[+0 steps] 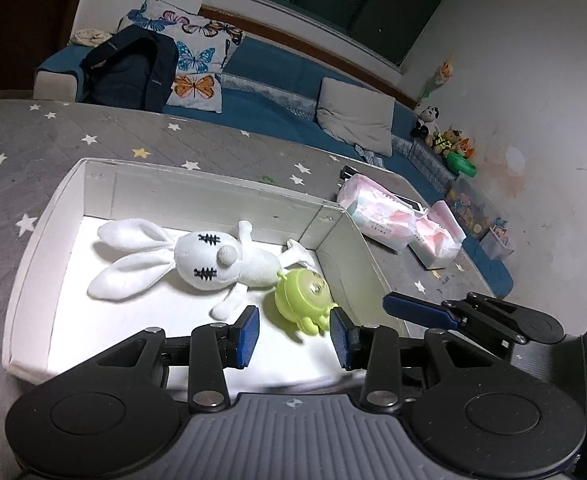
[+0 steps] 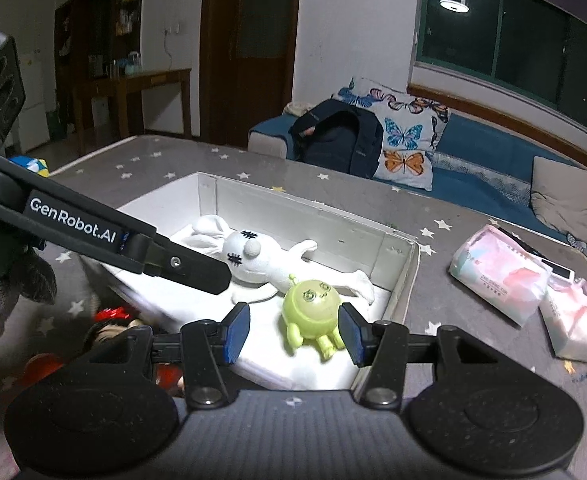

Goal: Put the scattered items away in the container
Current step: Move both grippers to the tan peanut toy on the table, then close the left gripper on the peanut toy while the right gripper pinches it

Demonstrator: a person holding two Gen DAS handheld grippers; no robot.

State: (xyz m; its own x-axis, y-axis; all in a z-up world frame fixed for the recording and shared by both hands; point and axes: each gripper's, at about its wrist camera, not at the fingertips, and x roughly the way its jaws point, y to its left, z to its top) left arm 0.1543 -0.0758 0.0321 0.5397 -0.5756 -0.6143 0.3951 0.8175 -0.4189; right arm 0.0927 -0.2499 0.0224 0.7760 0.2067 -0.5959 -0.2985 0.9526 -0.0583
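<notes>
The white rabbit (image 1: 197,258) and green toy (image 1: 303,296) already lay in the white box (image 1: 33,248), just ahead of both grippers' open, empty fingers (image 2: 237,332), while a red item (image 2: 111,314) left of the right fingers apparently remained outside.

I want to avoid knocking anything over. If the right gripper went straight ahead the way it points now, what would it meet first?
The green toy. It sits in the box just ahead of the right gripper, between its open jaws, with the white rabbit behind. Depth is unclear.
</notes>
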